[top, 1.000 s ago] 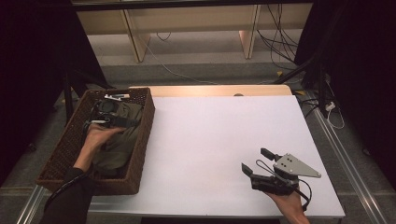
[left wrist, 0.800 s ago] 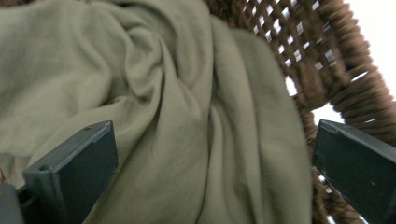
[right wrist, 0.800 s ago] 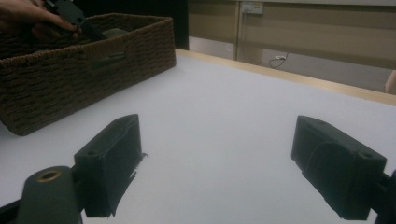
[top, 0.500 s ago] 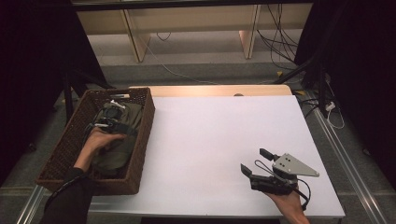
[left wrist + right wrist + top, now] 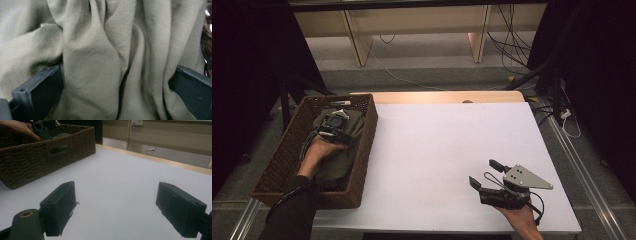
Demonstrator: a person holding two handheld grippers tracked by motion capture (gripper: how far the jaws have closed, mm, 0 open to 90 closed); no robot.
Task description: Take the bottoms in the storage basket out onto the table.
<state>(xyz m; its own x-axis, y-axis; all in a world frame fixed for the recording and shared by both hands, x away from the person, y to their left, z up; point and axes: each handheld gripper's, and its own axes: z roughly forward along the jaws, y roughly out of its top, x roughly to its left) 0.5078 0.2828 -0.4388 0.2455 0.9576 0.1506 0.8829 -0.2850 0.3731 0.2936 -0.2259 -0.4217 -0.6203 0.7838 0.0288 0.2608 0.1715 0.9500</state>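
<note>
An olive-green cloth (image 5: 337, 162) lies crumpled inside a brown wicker basket (image 5: 363, 150) at the table's left edge. My left gripper (image 5: 333, 124) is down in the basket, on top of the cloth. In the left gripper view its jaws stand wide apart, and folds of the cloth (image 5: 100, 50) bulge between them around the gripper (image 5: 116, 82). My right gripper (image 5: 482, 173) rests near the front right of the white table (image 5: 437, 145). It is open with nothing between its fingers, and points over the table toward the basket (image 5: 37, 162).
The wicker basket overhangs the table's left side. A wooden strip (image 5: 437, 96) runs along the far edge of the table. Beyond it are shelf legs and cables on the floor (image 5: 412, 75). Bare white tabletop (image 5: 120, 175) lies between the right gripper (image 5: 125, 202) and the basket.
The left hand and its gripper have shifted slightly over the cloth inside the basket. The right gripper has stayed where it was.
</note>
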